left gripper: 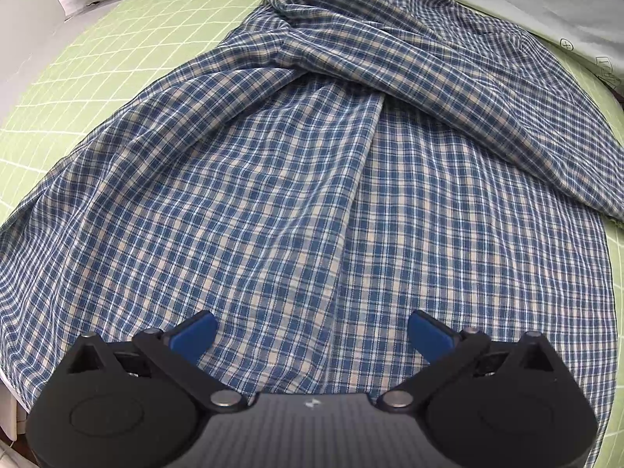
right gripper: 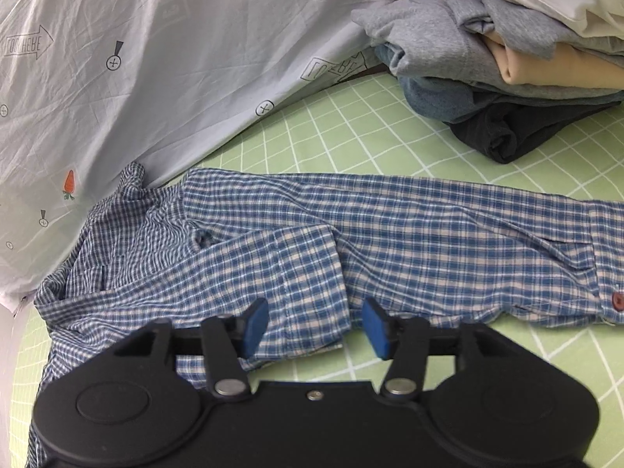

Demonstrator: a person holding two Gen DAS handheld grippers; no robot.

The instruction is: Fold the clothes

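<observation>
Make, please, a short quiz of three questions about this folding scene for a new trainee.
1. True or false: the right gripper is shut on the plaid shirt.
2. What lies beyond the shirt at the upper right? A) a stack of folded clothes B) a basket C) shoes
3. Fill in: the shirt lies on a green ____ sheet.

Key: 1 false, both it and the left gripper are open; 2 A, the stack of folded clothes; 3 checked.

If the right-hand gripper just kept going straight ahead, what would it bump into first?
Probably the folded-over cuff of the plaid shirt, lying just ahead of the open right gripper; depth is hard to judge.
</observation>
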